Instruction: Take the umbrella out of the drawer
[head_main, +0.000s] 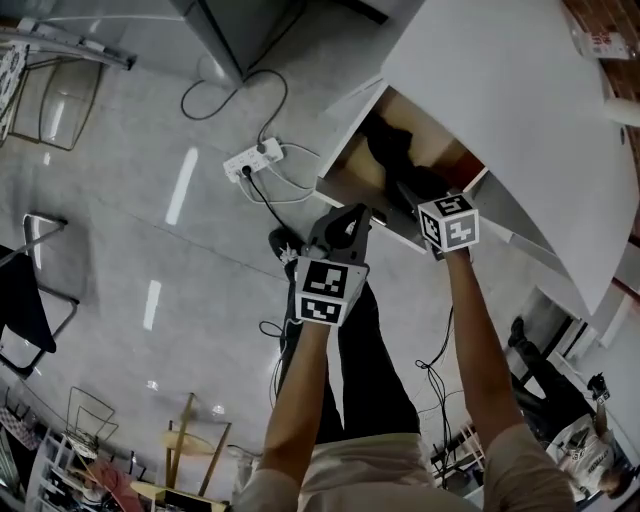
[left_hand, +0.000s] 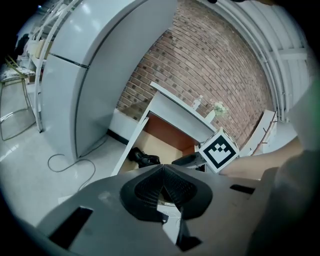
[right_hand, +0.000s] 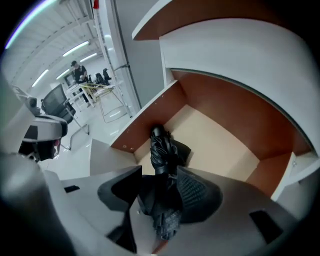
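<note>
Reaching into the open drawer under the near edge of the white tabletop, the right gripper has its two jaws pressed against either side of the folded black umbrella. It grips the umbrella close to one end. That end is cut off behind the jaws, so I can't tell handle from tip. The other end lies inside the drawer, close to its brown side wall. Whether the umbrella rests on the drawer's pale bottom or is raised off it is hard to make out. In the head view the right gripper's jaws are hidden behind its marker cube, and the umbrella is only a dark shape in the shadow below the tabletop's edge. The left gripper hangs outside the drawer, near its front, jaws closed together with nothing between them. A power strip with cables lies on the floor.
</note>
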